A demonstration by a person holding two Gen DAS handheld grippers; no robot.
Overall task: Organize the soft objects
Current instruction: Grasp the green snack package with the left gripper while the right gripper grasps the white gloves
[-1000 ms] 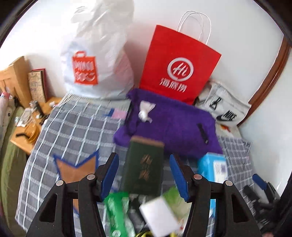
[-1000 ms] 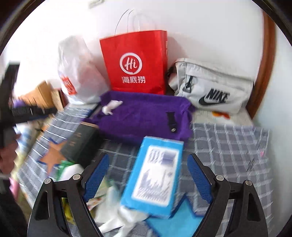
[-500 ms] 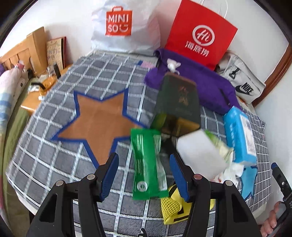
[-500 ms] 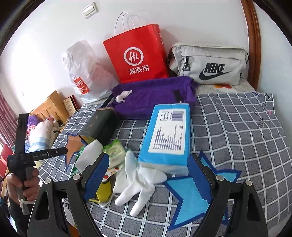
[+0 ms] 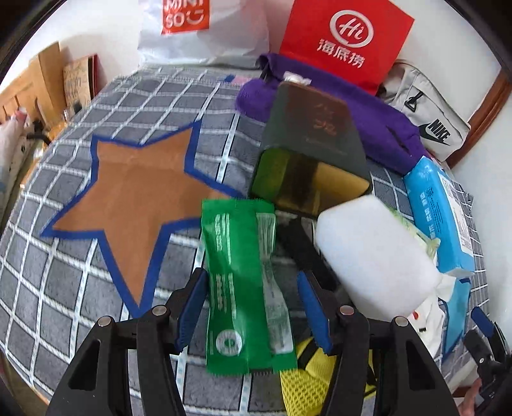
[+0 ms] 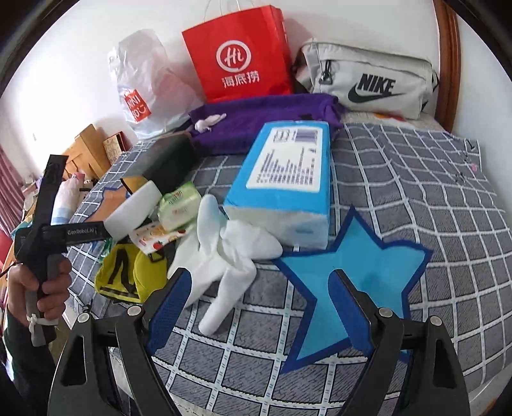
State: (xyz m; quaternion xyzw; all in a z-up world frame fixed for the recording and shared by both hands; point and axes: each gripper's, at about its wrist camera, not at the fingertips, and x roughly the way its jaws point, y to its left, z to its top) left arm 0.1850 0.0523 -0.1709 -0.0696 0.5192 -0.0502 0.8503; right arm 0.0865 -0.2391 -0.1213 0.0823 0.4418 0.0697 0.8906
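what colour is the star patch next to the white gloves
Light blue with a darker blue border: the star patch, beside the white gloves, shows best in the right wrist view.

The red paper bag (image 6: 238,54) bears a white "Hi" ring logo over three Chinese characters, the grey pouch (image 6: 368,80) reads "NIKE", the white plastic bag (image 5: 198,28) "MINISO", and the left gripper's handle (image 6: 81,231) "GenRobot.AI".
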